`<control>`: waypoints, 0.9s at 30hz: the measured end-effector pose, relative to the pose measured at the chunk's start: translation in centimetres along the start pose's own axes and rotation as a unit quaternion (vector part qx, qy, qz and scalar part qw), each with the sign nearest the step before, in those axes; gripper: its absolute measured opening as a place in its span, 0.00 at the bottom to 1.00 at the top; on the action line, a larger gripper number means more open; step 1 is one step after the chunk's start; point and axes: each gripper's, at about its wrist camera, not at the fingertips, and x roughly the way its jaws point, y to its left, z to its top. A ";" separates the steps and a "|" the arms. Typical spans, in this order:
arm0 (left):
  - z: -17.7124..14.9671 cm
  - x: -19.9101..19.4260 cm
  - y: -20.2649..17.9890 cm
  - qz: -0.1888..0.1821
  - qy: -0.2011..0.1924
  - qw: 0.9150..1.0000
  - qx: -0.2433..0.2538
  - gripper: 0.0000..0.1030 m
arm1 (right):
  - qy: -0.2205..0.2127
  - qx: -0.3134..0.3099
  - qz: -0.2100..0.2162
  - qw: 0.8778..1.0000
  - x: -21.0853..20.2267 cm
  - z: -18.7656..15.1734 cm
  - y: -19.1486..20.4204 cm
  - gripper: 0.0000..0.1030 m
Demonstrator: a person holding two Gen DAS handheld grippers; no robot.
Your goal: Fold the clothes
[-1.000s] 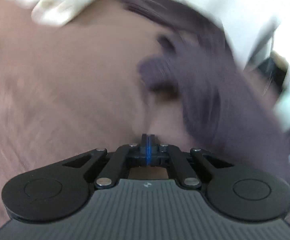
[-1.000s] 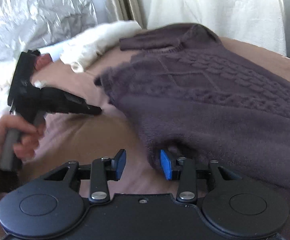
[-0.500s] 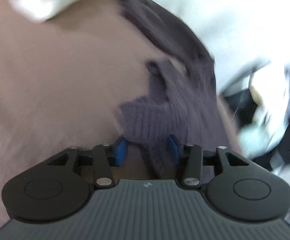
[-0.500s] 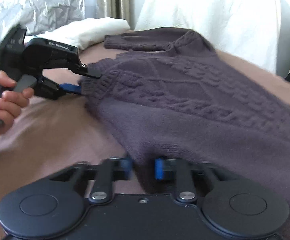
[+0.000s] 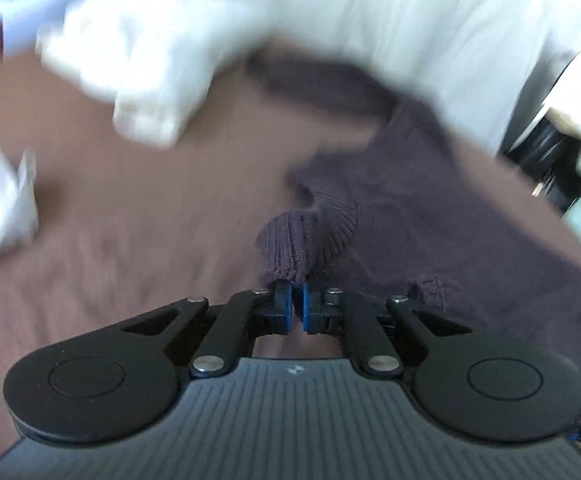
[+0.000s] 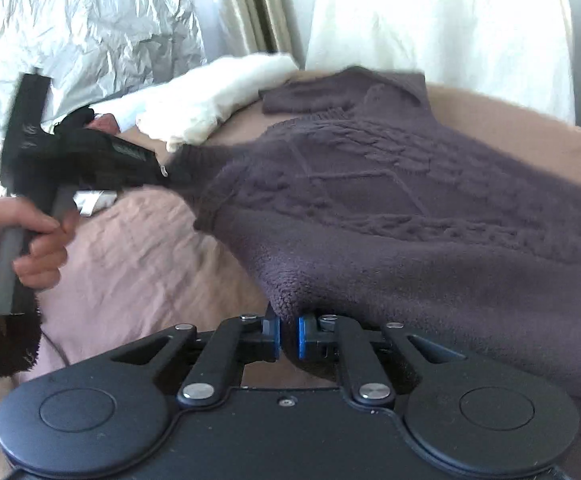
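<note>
Left wrist view: left gripper [image 5: 296, 307] clamped on sweater [image 5: 430, 208] ribbed cuff; bare bedspread [image 5: 130, 208] leftward, white garment [image 5: 146, 68] beyond.
Right wrist view: right gripper [image 6: 288, 338] pinching sweater [image 6: 390, 200] near edge; pink bedspread [image 6: 150, 264] bare leftward.

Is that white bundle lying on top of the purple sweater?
No. In the right wrist view the white bundle lies on the pink bedcover beside the purple sweater, not on it.

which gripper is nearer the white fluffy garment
Left. The left gripper holds the sweater just below the white garment; the right gripper grips its near edge.
</note>
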 end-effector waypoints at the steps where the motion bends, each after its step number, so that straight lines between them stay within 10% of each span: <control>1: 0.0 0.9 0.8 0.004 0.015 1.000 -0.019 0.04 | 0.012 -0.018 -0.008 1.000 0.7 -0.6 0.3 0.10; 8: 0.1 -2.2 -2.4 0.017 -0.025 0.997 0.066 0.05 | 0.012 -0.064 0.001 0.998 0.7 -1.7 1.7 0.11; 13: -0.5 1.0 -2.8 0.043 0.041 0.993 0.101 0.12 | 0.094 -0.097 -0.062 0.989 2.6 -2.2 0.3 0.24; 17: -0.8 0.6 -4.4 0.060 0.053 0.983 0.165 0.19 | 0.076 -0.045 -0.018 0.996 0.9 -1.9 -0.6 0.44; 27: 1.6 -7.7 -4.2 -0.046 -0.032 0.989 0.136 0.61 | 0.026 0.056 0.100 0.993 -7.3 1.3 -5.3 0.70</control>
